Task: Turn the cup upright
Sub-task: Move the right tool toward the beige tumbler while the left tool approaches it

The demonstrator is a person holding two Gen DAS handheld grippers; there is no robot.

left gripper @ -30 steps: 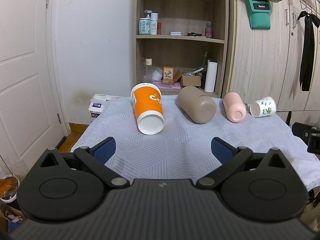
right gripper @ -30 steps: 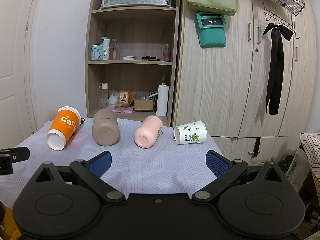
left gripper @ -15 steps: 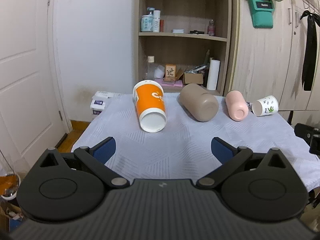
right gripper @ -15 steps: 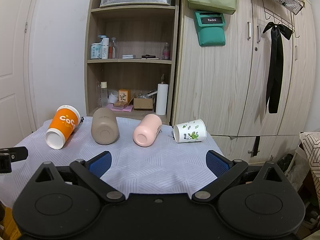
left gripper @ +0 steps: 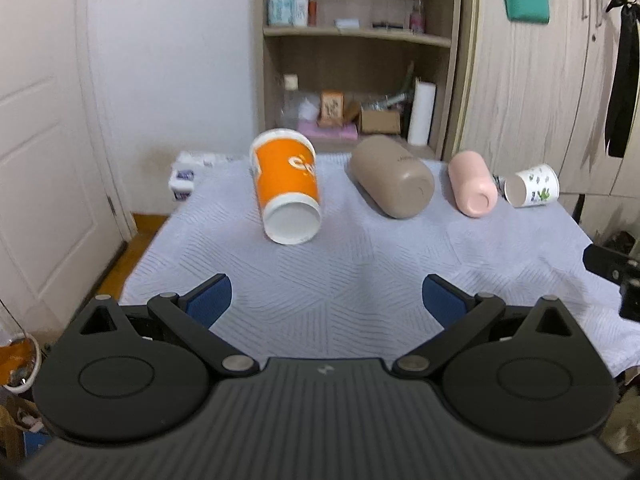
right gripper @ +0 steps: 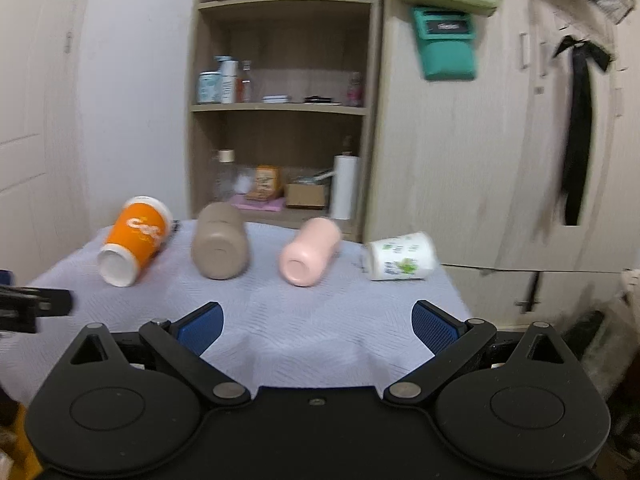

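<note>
Several cups lie on their sides on the cloth-covered table (left gripper: pixel 360 280): an orange paper cup (left gripper: pixel 287 184) at the left, a tan cup (left gripper: pixel 394 182), a pink cup (left gripper: pixel 472 182) and a small white printed cup (left gripper: pixel 532 186) at the right. In the right wrist view they appear as the orange cup (right gripper: pixel 134 246), tan cup (right gripper: pixel 220 246), pink cup (right gripper: pixel 310 256) and white cup (right gripper: pixel 402 256). My left gripper (left gripper: pixel 326 300) is open and empty, short of the orange cup. My right gripper (right gripper: pixel 316 324) is open and empty, short of the pink cup.
A wooden shelf unit (left gripper: pixel 360 60) with bottles and boxes stands behind the table, next to wardrobe doors (right gripper: pixel 500 140). A white door (left gripper: pixel 44 160) is at the left. The table's right edge drops off beyond the white cup.
Both grippers have moved forward toward the cups, which now look larger. The right view has swung a little to the left and is blurred. No cup has moved.
</note>
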